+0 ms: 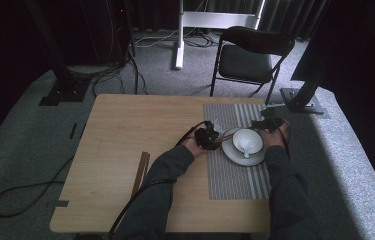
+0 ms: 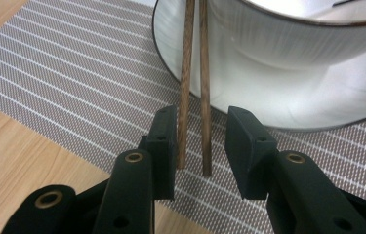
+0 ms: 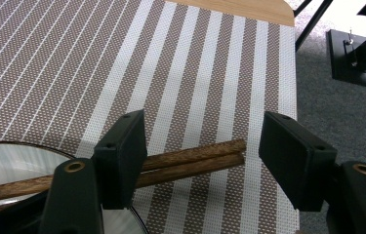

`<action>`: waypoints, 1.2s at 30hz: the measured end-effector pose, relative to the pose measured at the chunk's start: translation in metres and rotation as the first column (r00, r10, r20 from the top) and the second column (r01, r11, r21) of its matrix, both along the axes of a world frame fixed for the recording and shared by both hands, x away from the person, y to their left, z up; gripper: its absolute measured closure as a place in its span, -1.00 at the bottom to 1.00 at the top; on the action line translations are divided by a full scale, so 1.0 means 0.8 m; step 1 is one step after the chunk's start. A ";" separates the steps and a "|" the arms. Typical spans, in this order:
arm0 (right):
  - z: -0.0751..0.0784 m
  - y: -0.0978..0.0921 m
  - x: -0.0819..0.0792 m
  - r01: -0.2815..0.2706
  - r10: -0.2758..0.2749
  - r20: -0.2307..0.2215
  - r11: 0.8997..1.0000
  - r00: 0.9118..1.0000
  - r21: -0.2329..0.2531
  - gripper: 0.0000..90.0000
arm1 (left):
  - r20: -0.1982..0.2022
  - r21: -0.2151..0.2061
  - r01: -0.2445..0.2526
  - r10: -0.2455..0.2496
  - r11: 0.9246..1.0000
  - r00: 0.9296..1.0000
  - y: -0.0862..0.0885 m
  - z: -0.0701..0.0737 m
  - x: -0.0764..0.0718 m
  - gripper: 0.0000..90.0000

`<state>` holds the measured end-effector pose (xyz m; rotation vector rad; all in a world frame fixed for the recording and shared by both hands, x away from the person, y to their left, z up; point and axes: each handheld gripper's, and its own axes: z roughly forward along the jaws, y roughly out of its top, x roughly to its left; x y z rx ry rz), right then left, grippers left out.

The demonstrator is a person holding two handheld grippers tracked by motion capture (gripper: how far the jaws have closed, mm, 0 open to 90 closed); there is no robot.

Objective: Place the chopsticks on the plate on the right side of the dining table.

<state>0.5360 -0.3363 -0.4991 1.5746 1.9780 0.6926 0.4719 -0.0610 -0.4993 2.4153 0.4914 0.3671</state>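
I am seeing a black chair (image 1: pixel 251 55) standing beyond the table (image 1: pixel 125 130), near a white frame (image 1: pixel 210 20). Cables (image 1: pixel 110 75) are trailing across the grey carpet (image 1: pixel 35 145), and a flat wooden box (image 1: pixel 141 172) is lying on the table's near left.

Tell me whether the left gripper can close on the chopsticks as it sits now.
Probably yes. The chopsticks already lie between the open fingers of the left gripper, ends on the striped placemat, with nothing between fingers and sticks. The plate sits just beyond.
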 end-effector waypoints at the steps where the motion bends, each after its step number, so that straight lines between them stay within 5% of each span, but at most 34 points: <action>1: 0.000 0.000 0.000 0.000 0.000 0.000 1.000 1.000 -0.001 -0.26 | 0.001 0.005 0.001 -0.001 1.000 1.000 0.000 -0.001 0.000 0.45; 13: 0.001 0.001 -0.001 -0.008 0.008 -0.005 1.000 1.000 -0.026 -0.26 | 0.010 0.051 -0.016 0.016 0.999 1.000 -0.003 -0.006 0.002 0.75; 36: 0.000 -0.004 -0.008 -0.019 0.018 -0.025 0.999 1.000 -0.046 -0.24 | 0.042 0.049 -0.102 0.100 0.994 0.994 -0.007 -0.007 0.011 0.64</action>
